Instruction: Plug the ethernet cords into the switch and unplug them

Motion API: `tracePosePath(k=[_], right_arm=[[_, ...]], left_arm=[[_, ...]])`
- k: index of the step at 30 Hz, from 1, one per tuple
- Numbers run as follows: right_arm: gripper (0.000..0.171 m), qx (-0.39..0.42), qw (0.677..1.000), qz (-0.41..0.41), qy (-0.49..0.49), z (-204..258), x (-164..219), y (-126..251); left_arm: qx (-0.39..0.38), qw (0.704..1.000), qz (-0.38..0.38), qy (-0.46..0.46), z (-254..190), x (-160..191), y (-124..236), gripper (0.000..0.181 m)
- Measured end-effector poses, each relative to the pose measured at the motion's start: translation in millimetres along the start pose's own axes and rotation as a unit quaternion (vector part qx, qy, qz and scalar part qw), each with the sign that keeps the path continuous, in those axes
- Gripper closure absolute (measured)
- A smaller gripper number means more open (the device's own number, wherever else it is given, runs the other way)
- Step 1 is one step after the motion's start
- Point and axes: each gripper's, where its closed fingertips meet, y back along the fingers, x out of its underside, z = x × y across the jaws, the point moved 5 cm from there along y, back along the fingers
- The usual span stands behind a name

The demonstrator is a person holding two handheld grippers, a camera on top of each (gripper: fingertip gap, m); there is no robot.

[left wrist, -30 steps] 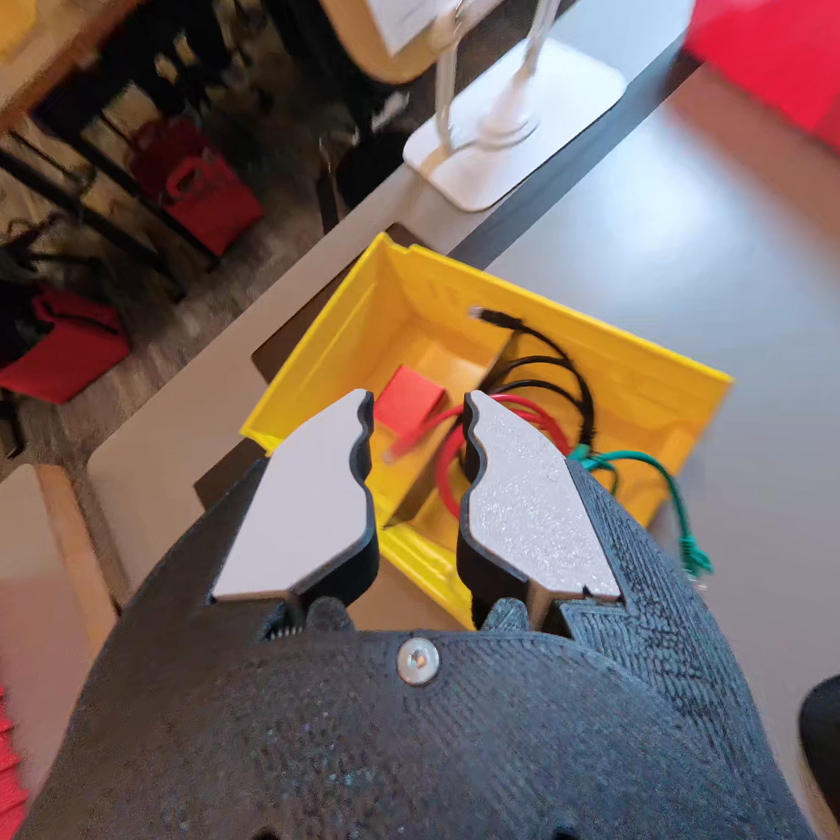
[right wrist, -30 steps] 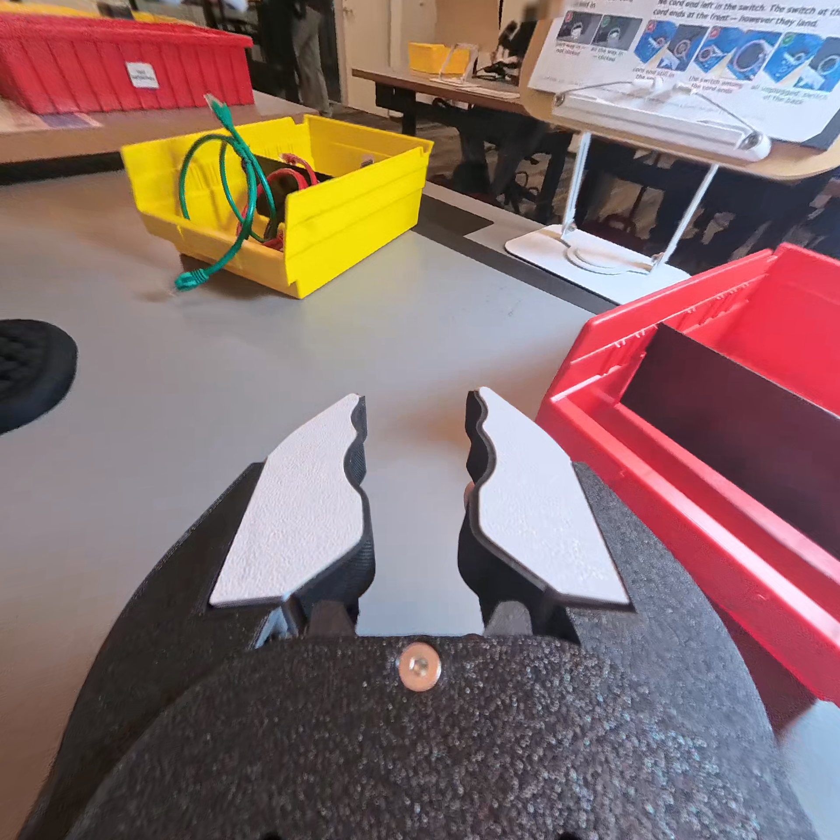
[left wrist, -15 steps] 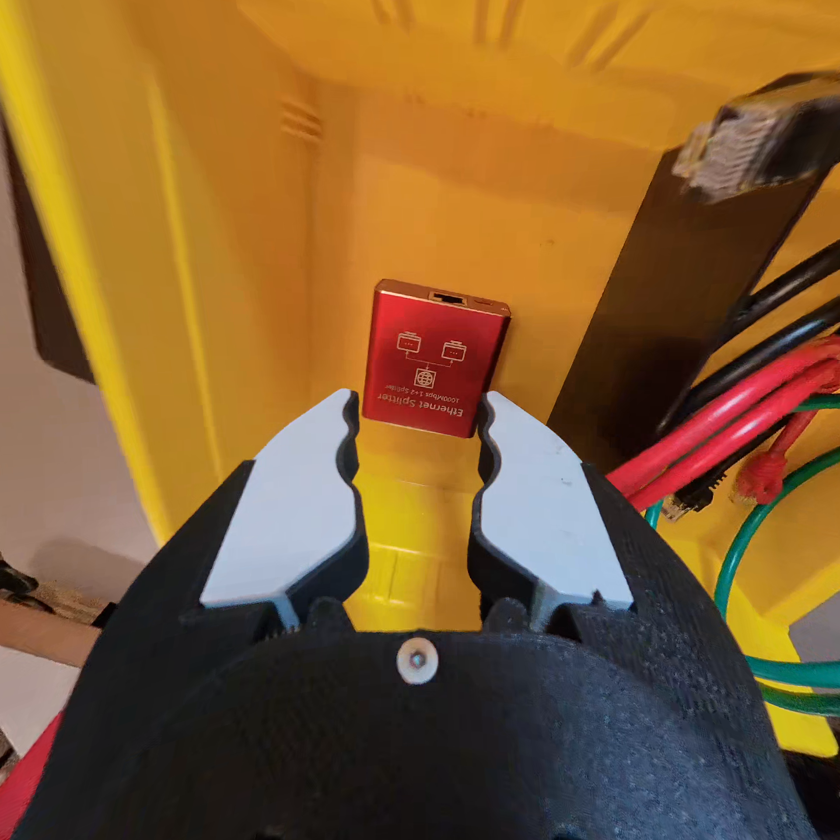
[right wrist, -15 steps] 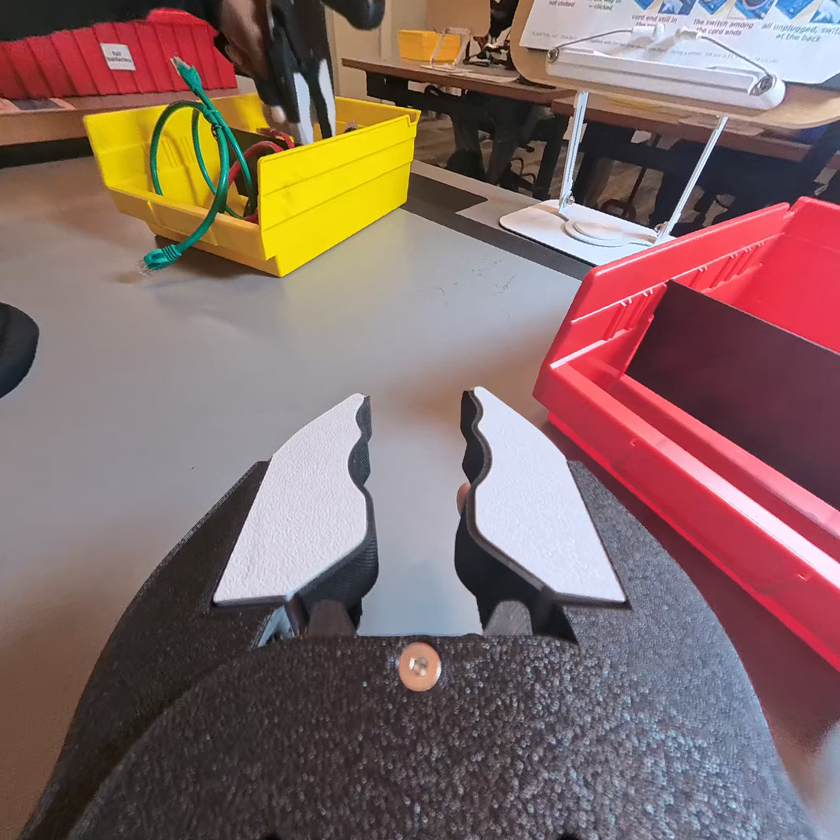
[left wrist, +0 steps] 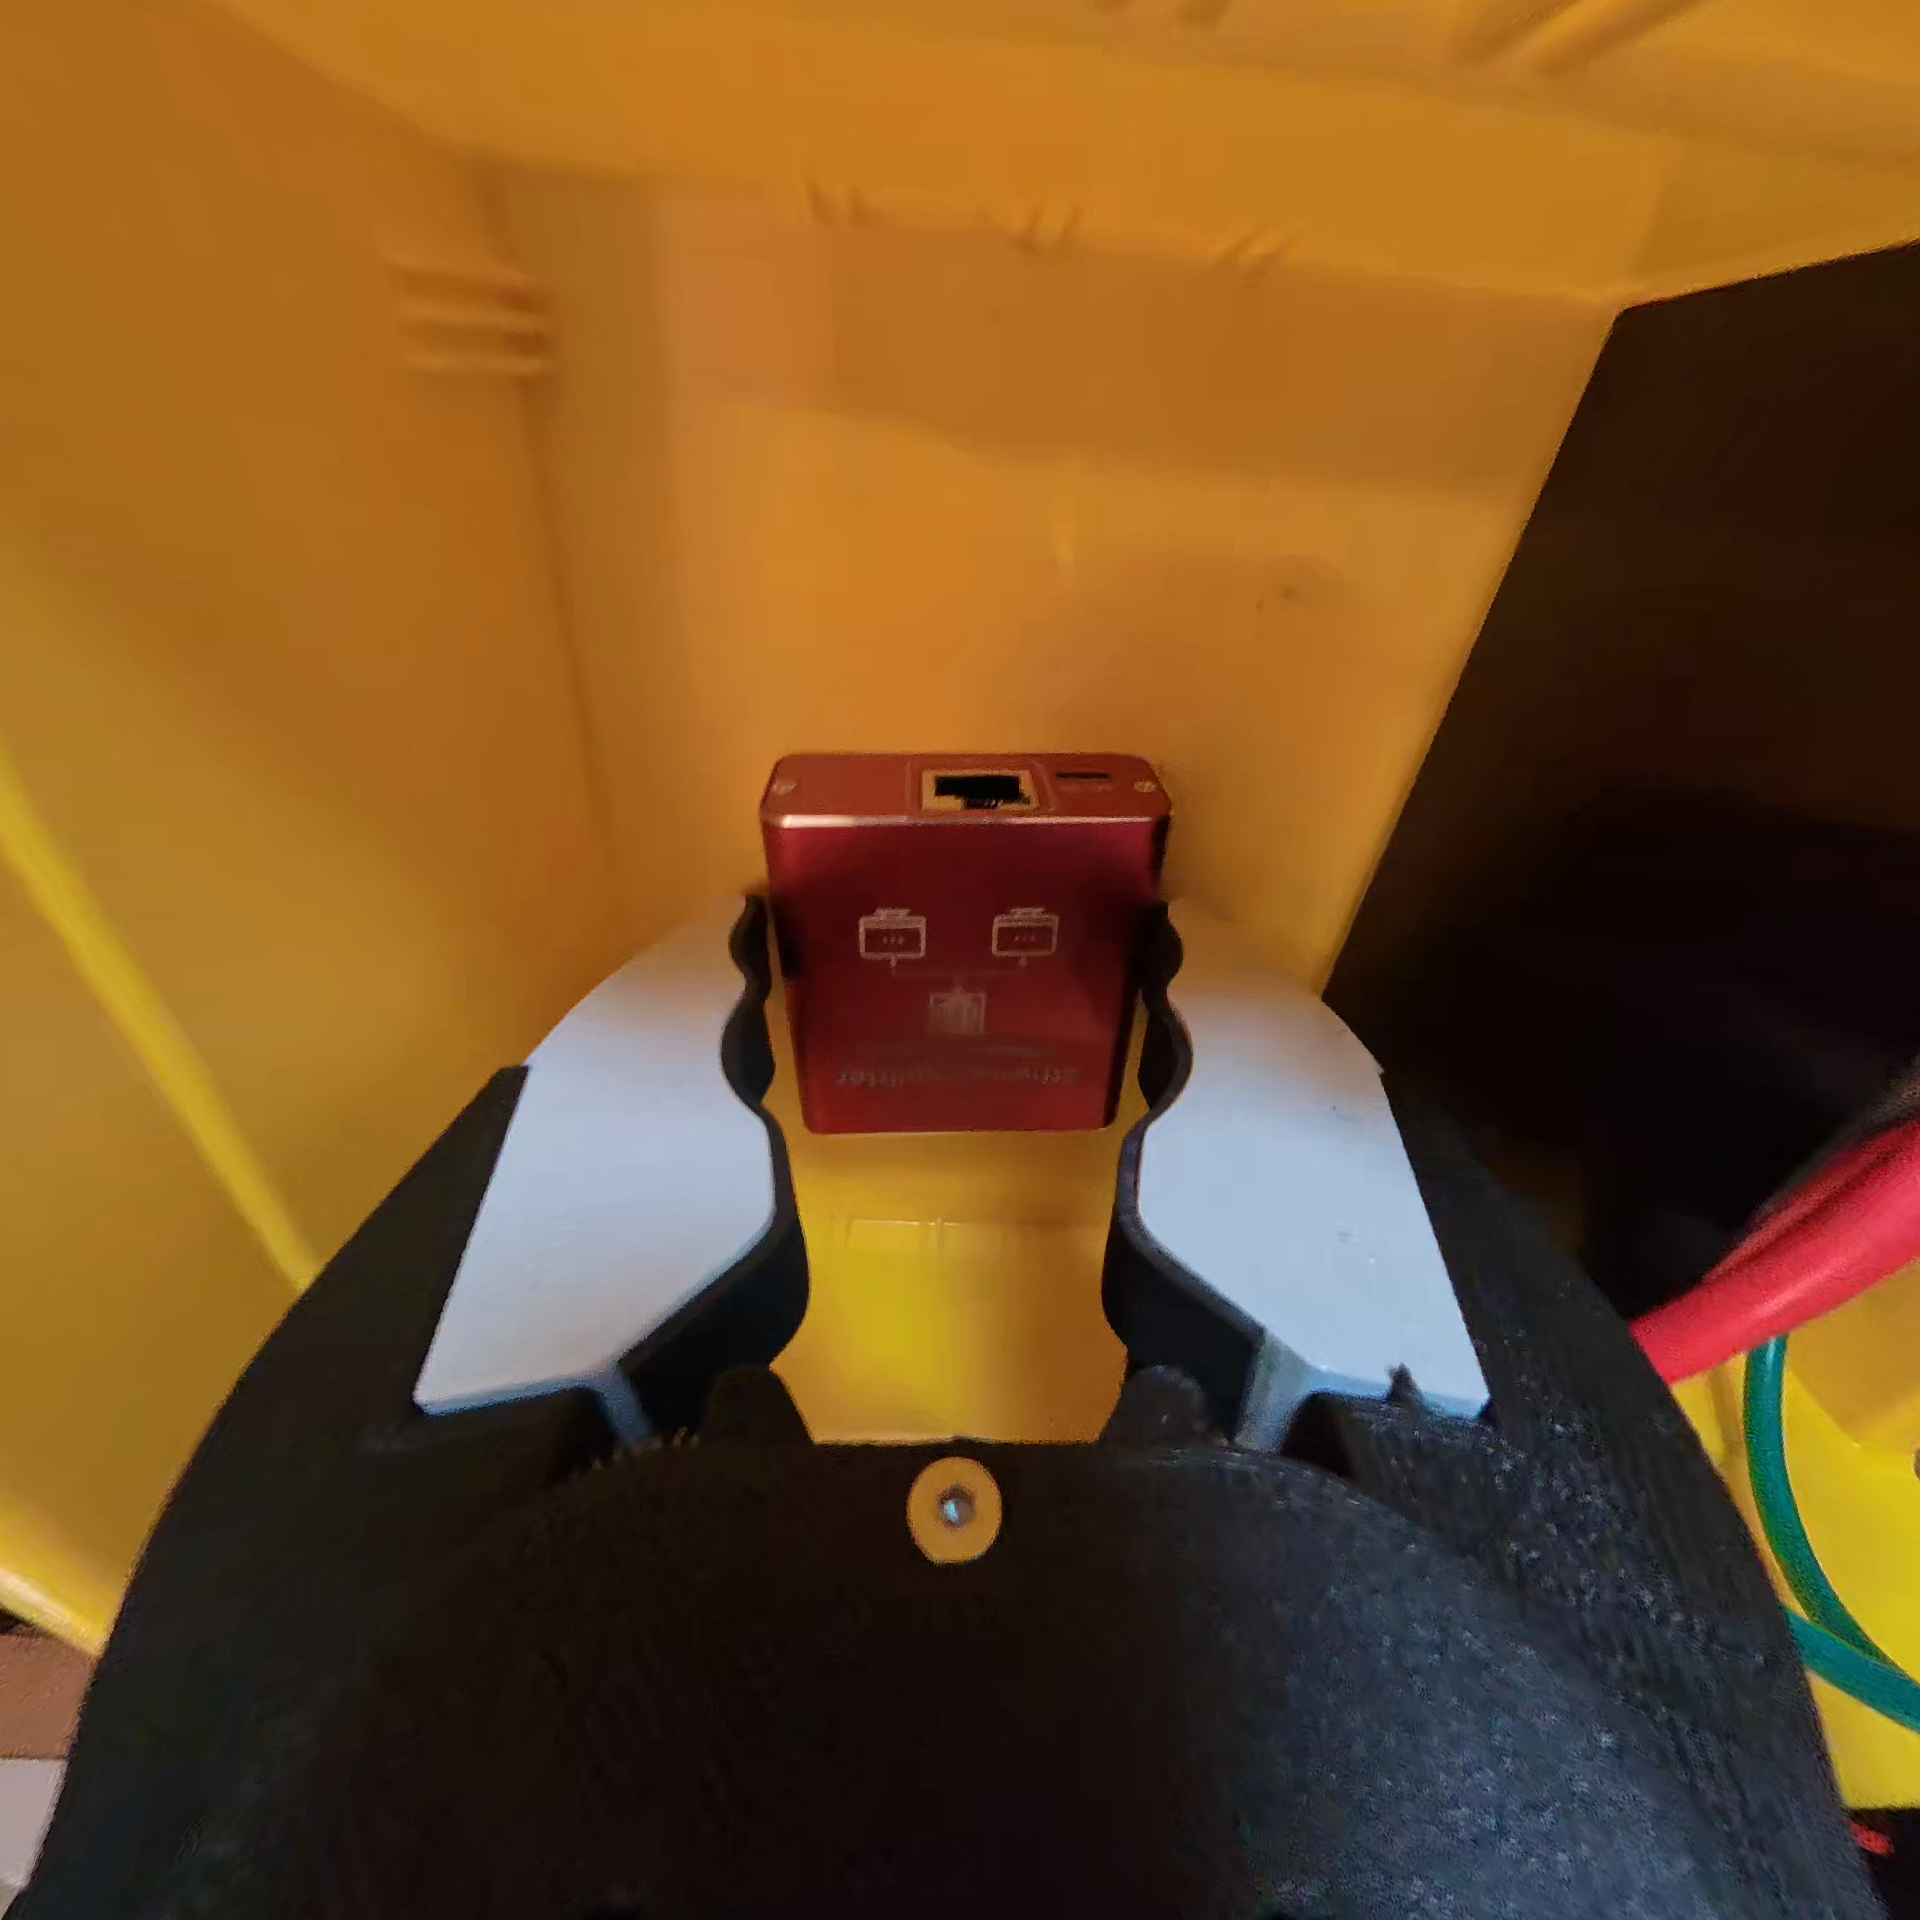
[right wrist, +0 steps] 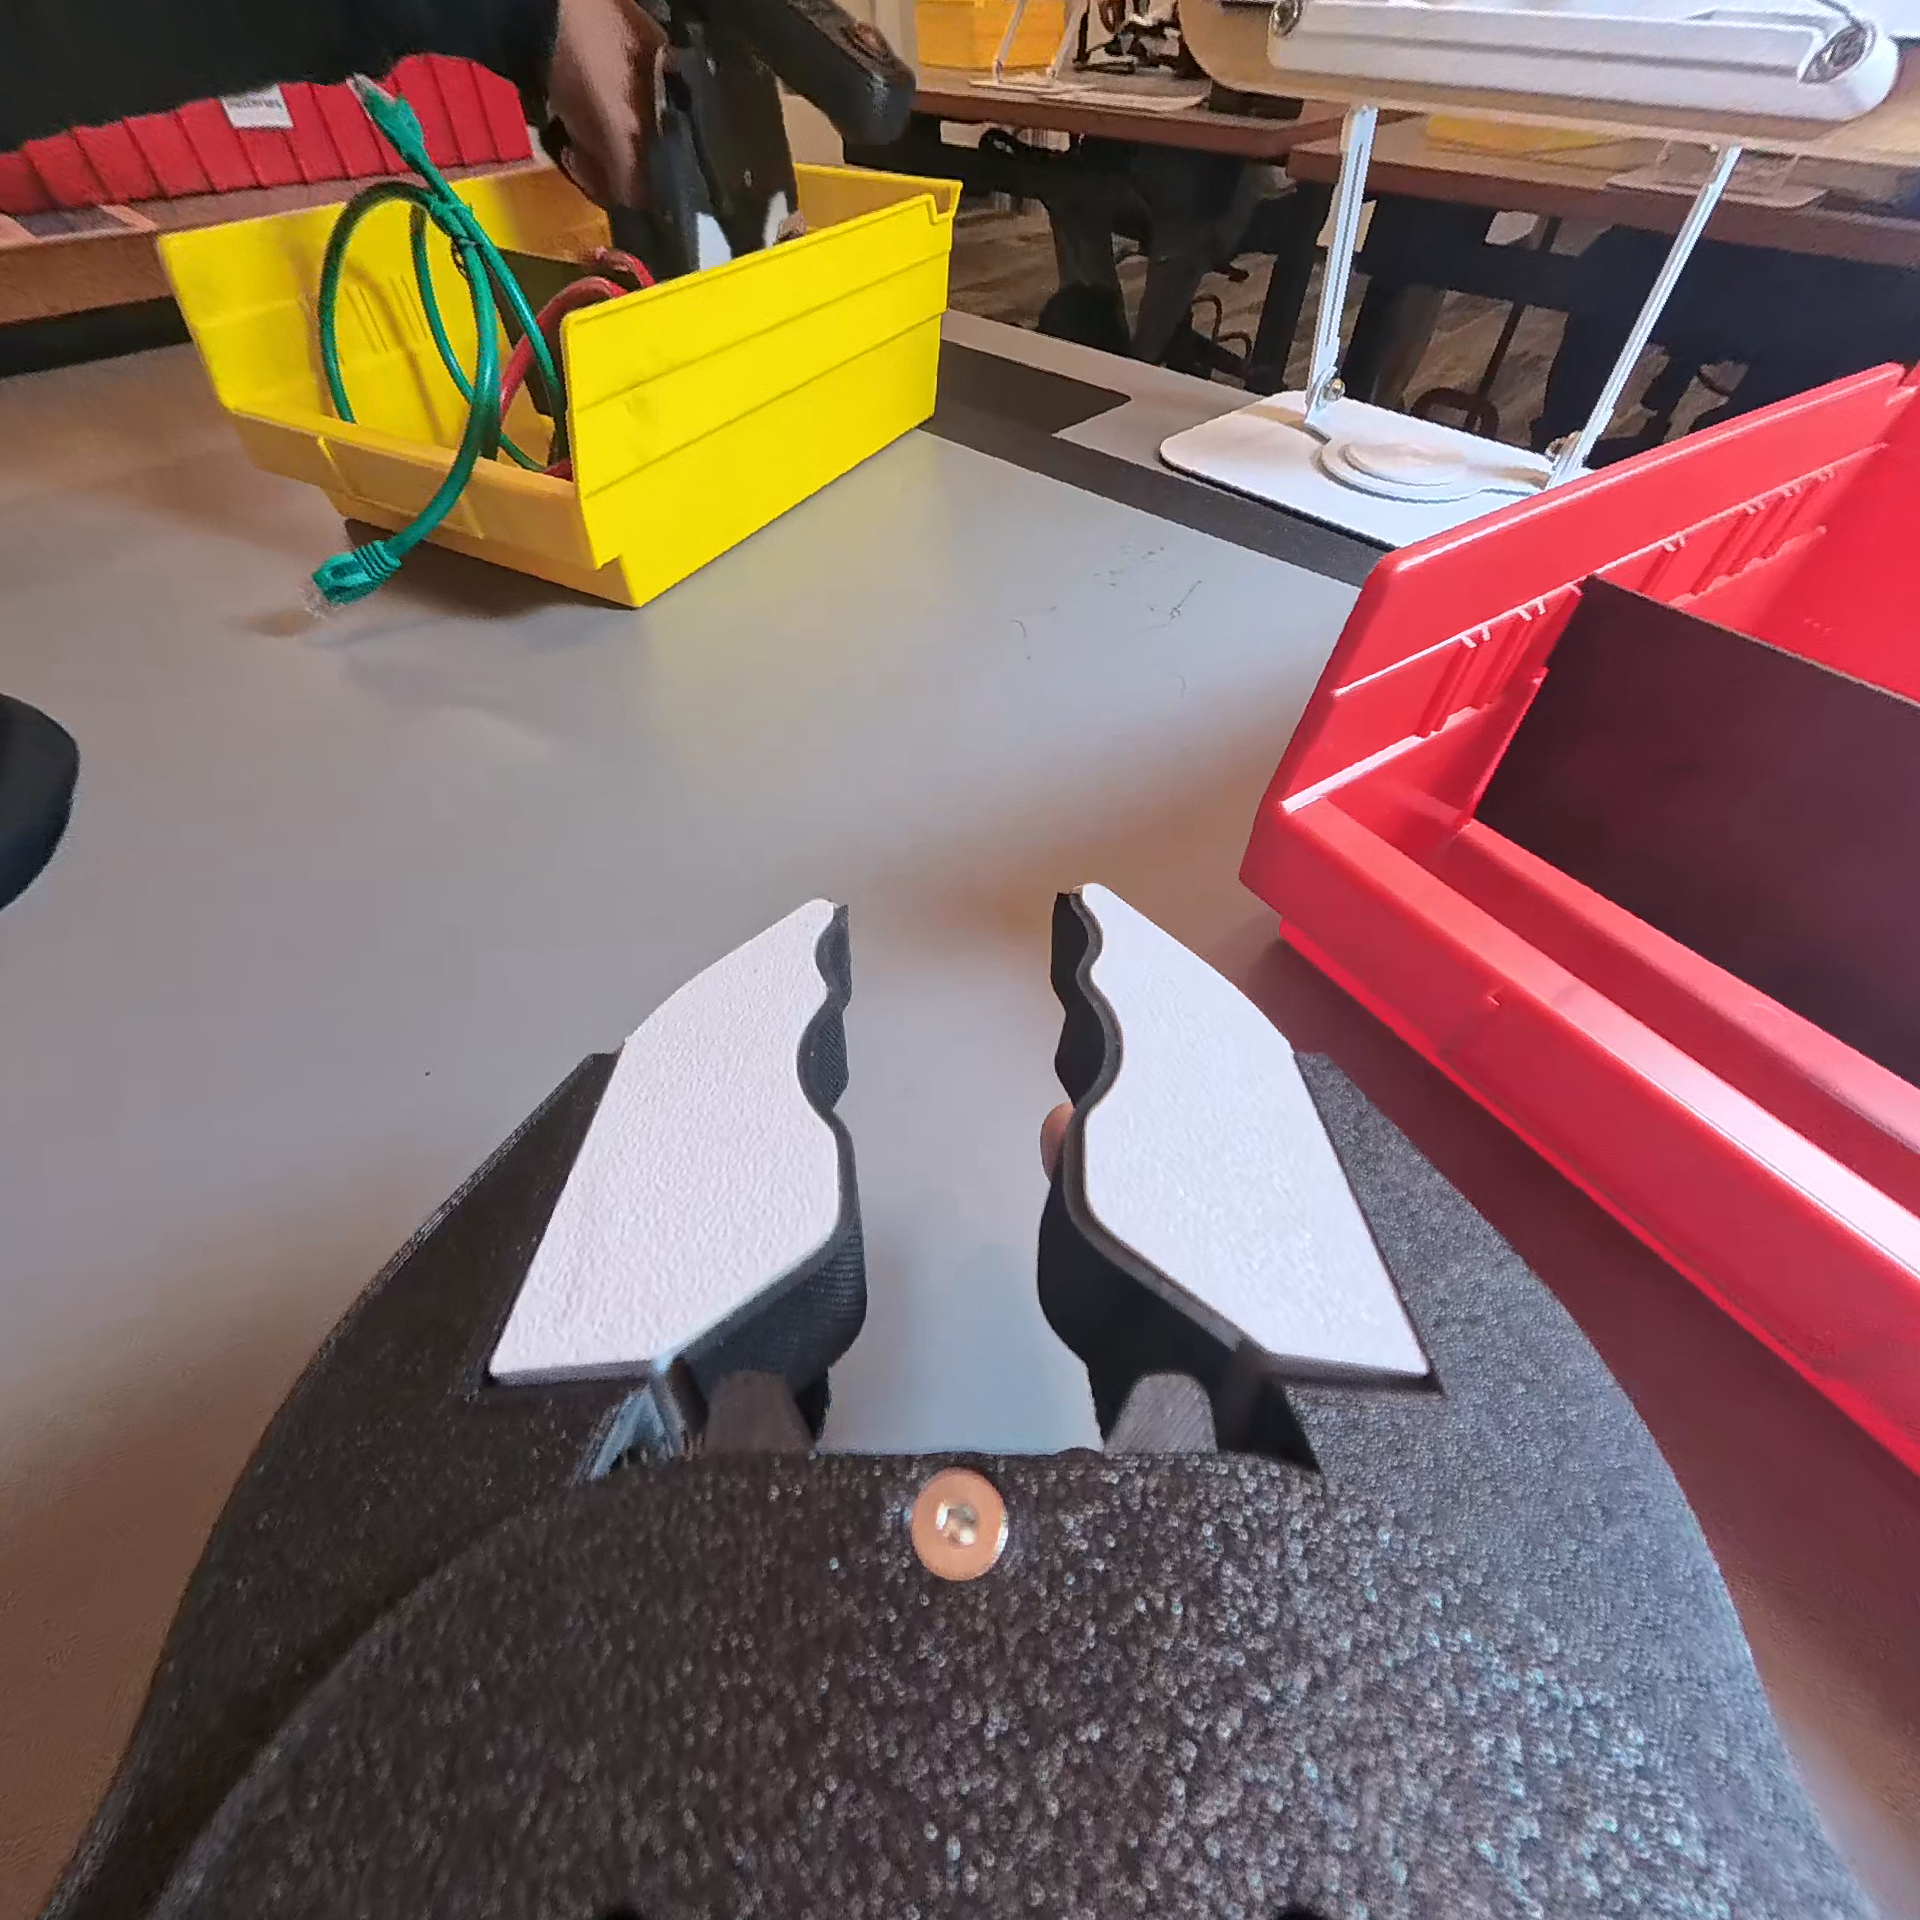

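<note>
Left gripper (left wrist: 956,925), jaws spread around the red switch (left wrist: 961,966) on the yellow bin (left wrist: 312,623) floor (contact uncertain); squeezed squarely across its sides. Right gripper (right wrist: 951,914) is held parted and empty.

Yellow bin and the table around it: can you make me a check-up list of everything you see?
Surface: flat grey table, bare in the middle.
Job's things: small red metal switch box inside the yellow plastic bin, its top port empty.
Clutter: big red plastic bin with a black divider; black round pad at the table edge.
Grippers: left hand-held gripper has a finger on each side of the switch, grip unclear; right hand-held gripper is open and empty over the table.
Cables: green ethernet cord loops out of the yellow bin, plug on the table; red ethernet cord lies inside.
Surroundings: white metal stand; other tables behind.
</note>
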Motion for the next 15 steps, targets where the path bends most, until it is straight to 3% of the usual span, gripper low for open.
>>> tracePosePath(k=[1,7,11,15], right_arm=[[0.134,0.001,1.0,0.002,0.001,0,0,0],[0.135,0.005,1.0,-0.002,0.005,0,0,0],[0.135,0.002,1.0,-0.007,0.012,2,-2,2],[0.135,-0.005,1.0,-0.016,0.024,6,-5,5]], left_arm=[[-0.003,1.0,0.002,0.0,1,-2,-1,0.113],[-0.048,0.998,-0.035,0.001,9,-2,20,0.113],[-0.064,0.99,-0.126,0.01,-4,-1,77,0.113],[-0.059,0.97,-0.233,-0.037,-60,-15,134,0.113]])
